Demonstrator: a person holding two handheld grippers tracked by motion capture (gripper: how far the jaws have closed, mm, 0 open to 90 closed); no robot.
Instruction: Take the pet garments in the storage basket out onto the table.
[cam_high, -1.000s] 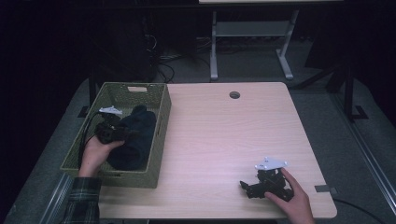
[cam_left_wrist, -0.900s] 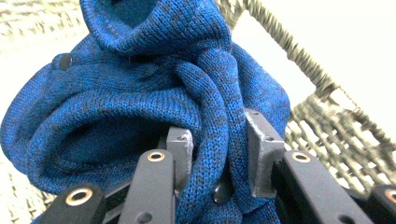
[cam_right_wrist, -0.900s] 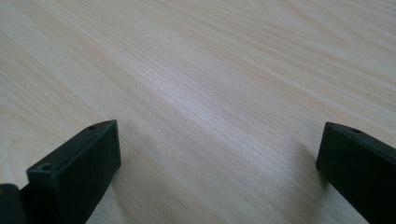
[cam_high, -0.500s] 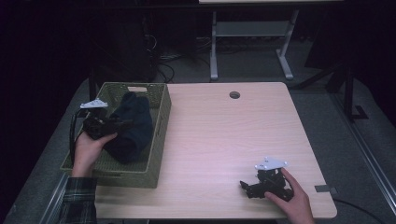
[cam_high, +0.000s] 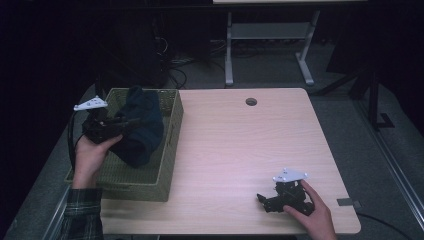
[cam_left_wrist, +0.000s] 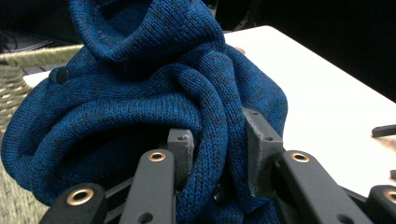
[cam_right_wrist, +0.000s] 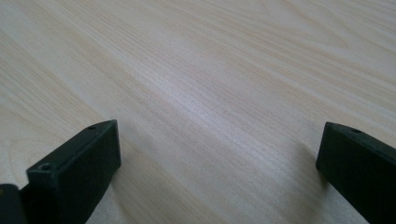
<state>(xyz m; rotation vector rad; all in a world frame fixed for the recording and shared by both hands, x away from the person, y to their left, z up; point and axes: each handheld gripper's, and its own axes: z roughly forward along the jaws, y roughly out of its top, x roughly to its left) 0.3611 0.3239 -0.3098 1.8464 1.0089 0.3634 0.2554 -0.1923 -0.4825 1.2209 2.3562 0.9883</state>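
dark blue knitted garment (cam_high: 141, 127) bunched, hanging over woven green basket (cam_high: 172, 145) at table's left edge, lower folds inside basket. left gripper (cam_high: 117, 126) holds it: jaws clamped on thick fold of knit, seen close in left gripper view (cam_left_wrist: 219, 154). right gripper (cam_high: 265, 200) low on pale wood table (cam_high: 240, 150) near front right corner, jaws wide apart, nothing between them.

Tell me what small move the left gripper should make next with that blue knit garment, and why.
Probably keep lifting: the left gripper is shut on a fold of the blue knit garment, whose lower end hangs inside the woven basket. More height should clear the rim before it crosses to the table.
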